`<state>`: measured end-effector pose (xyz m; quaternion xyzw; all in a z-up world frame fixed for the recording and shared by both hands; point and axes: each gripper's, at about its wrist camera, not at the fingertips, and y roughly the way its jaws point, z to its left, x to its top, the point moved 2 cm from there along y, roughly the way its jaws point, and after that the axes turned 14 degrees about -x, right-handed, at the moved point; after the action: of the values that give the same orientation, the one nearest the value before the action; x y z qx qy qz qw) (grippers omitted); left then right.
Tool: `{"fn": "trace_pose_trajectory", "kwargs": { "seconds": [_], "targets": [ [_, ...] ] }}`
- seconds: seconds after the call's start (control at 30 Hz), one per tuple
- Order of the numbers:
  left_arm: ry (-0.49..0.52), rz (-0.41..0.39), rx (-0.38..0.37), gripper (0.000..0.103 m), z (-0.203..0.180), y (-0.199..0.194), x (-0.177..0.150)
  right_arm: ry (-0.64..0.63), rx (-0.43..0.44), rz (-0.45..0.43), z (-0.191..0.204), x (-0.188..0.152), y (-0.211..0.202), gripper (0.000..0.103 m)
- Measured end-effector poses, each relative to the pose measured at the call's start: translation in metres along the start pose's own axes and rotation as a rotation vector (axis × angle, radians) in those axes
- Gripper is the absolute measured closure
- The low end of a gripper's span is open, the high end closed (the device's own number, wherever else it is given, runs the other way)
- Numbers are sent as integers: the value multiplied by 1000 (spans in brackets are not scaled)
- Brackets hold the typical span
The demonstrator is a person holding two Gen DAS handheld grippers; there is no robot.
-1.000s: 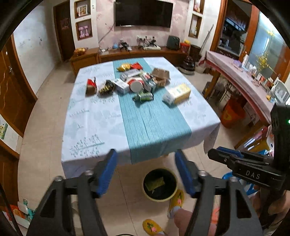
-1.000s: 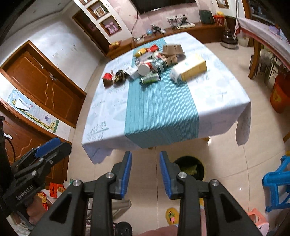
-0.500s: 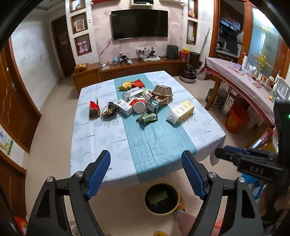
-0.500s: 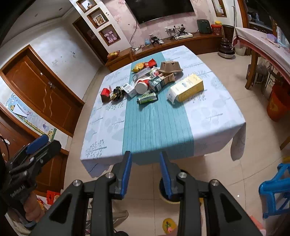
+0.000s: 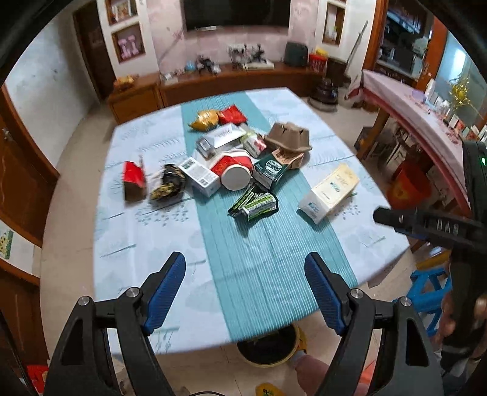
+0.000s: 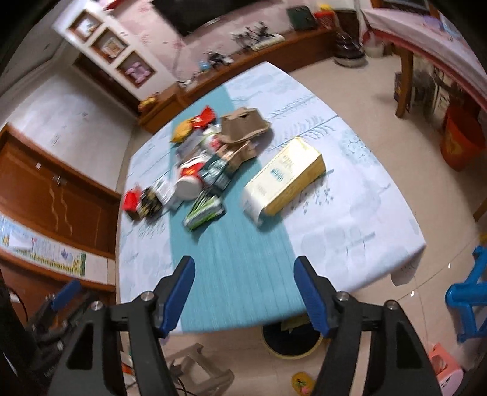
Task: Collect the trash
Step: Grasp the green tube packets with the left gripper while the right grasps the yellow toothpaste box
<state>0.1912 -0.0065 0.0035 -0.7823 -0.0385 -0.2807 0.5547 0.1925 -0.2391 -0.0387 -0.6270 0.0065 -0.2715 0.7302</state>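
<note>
Above table (image 5: 146,231): both tongs, left (image 5: 245,291) & right (image 6: 245,292), wide, empty; pink stool (image 6: 444,364) in right view only.

Wrappers, boxes and a tipped red-and-white cup (image 5: 233,170) lie heaped mid-table; dark bin (image 5: 268,347) stands below.

Far wall: dark television (image 5: 236,13) above long wooden cabinet (image 5: 213,82). Right: side worktop under pink cloth (image 5: 411,103), orange bucket (image 6: 461,141) beneath. Blue stool (image 6: 468,292) near right; brown doors (image 6: 51,201) left.
</note>
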Motion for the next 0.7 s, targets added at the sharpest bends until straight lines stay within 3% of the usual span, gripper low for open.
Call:
{"fn": "trace_pose_trajectory", "kwargs": {
  "seconds": [0.17,0.37,0.63,0.7],
  "targets": [
    [8,110,16,24,14,76,37,123,-33,79,-10,47,61,21],
    [39,228,44,24,24,148,63,243,-59,186,-20,86,125,20],
    [11,353,25,24,41,205,75,99,-158,274,-2,107,169,18],
    [-3,369,17,24,44,213,77,25,-165,260,5,110,169,25]
  ]
}}
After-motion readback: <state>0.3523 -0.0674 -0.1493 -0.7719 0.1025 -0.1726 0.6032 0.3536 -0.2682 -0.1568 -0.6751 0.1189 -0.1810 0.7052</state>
